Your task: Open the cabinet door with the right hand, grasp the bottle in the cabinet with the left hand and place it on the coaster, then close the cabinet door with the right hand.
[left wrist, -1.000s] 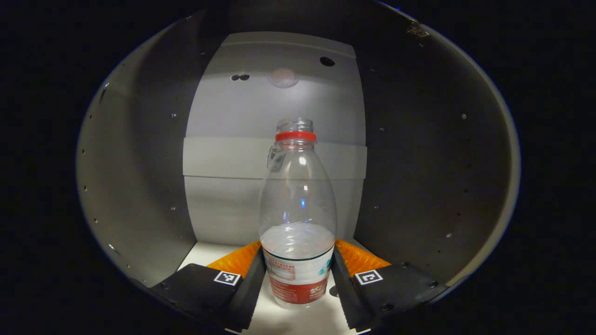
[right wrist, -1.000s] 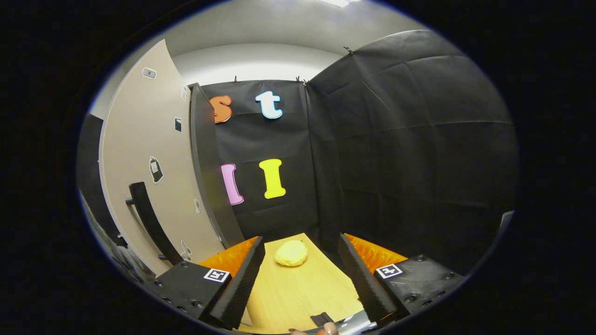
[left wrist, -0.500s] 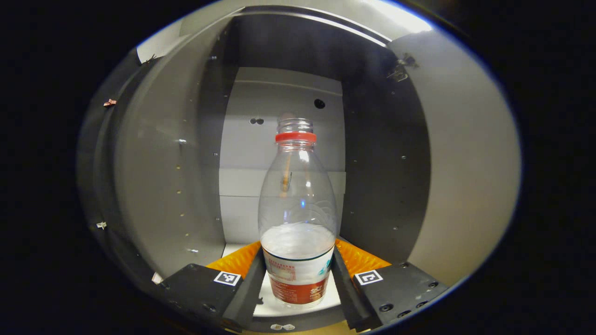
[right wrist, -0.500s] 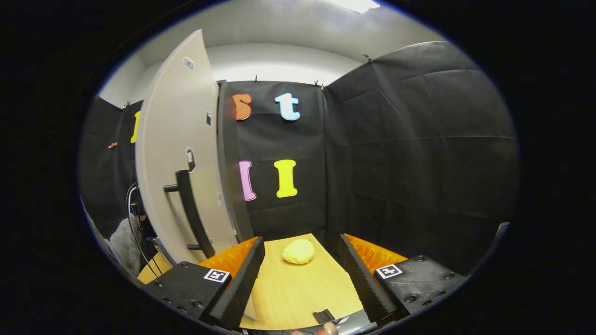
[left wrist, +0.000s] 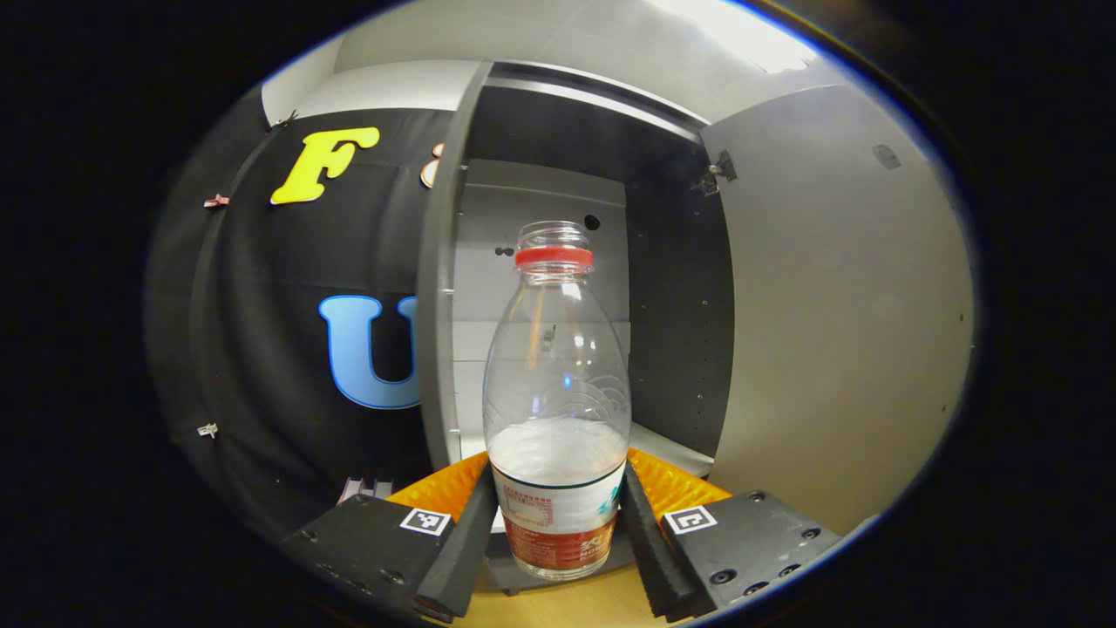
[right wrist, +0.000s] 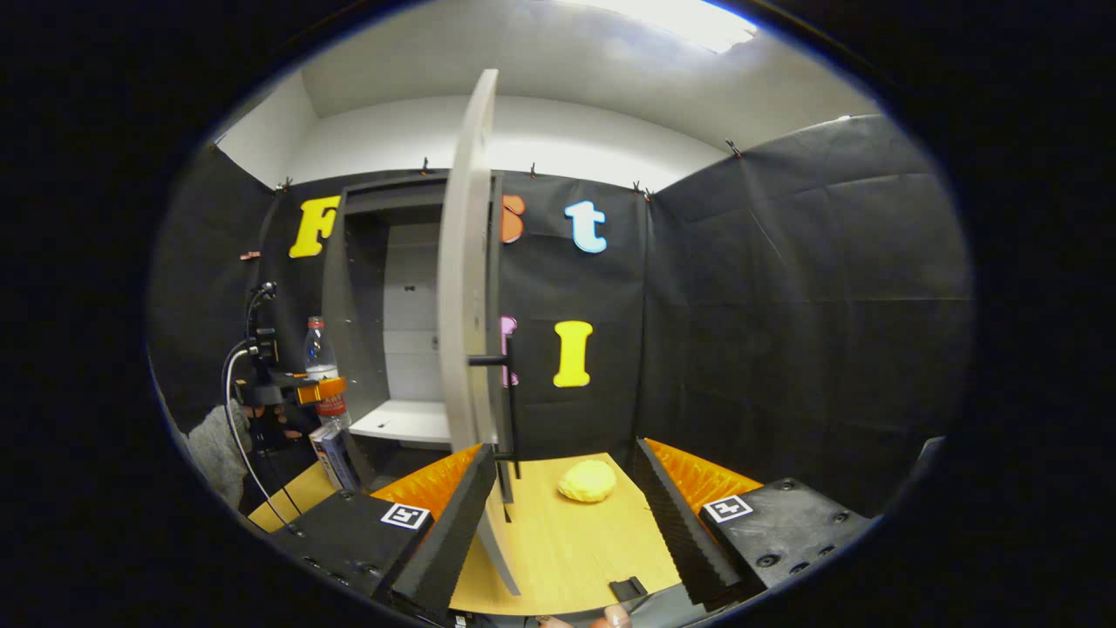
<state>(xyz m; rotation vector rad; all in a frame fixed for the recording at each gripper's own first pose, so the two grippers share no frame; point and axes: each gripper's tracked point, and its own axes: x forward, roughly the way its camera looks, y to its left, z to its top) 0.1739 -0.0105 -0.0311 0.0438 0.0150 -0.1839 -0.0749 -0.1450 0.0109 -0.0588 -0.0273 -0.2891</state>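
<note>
Left gripper view has our bottle upright, clamped low between both fingers of the left gripper, just outside the cabinet. We grip low, likely for steadiness. Our right gripper waits spread, empty, near the door.

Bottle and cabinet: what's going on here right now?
The left gripper is shut on the bottle and holds it in front of the open cabinet, clear of the shelf. The right gripper is open and empty, near the cabinet door, which stands wide open. The bottle is not yet set down.
</note>
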